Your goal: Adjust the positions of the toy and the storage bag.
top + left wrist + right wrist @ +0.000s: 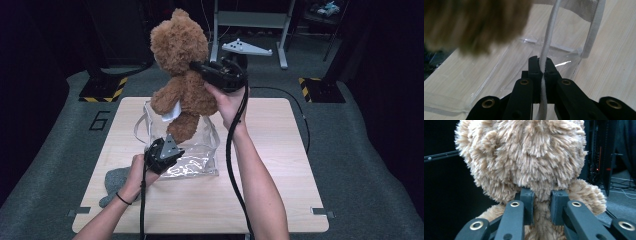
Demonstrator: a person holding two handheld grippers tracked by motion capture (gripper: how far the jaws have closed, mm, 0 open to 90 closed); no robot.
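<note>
Nearest the bottom edge of the high view, two forearms are seen coming in over the light wooden desk. A grey soft object is noted at the desk's near left edge, just beside the left wrist; what it is cannot be told.

The left tongs are held low at the near wall of a clear plastic bag that stands on the desk a little left of centre. In the left gripper view the jaws are seen pressed together on a white strap of the bag, the strap running up between the pads and away toward the bag's rim. The bag's mouth is held up by this grip. A blurred brown mass of fur is seen at the upper left of that view, above the bag.

Beyond, a brown teddy bear is held upright above the bag, with its lower legs reaching down to the bag's mouth. A white tag is seen at its lower body. The right tongs are held level, high over the far half of the desk, and are pinched on the bear at the neck, just under the head. In the right gripper view the two pads are sunk into the fur on either side of the neck, with the head above them.

Farthest off, a grey carpeted floor, yellow-and-black striped floor plates and a metal frame are seen.
</note>
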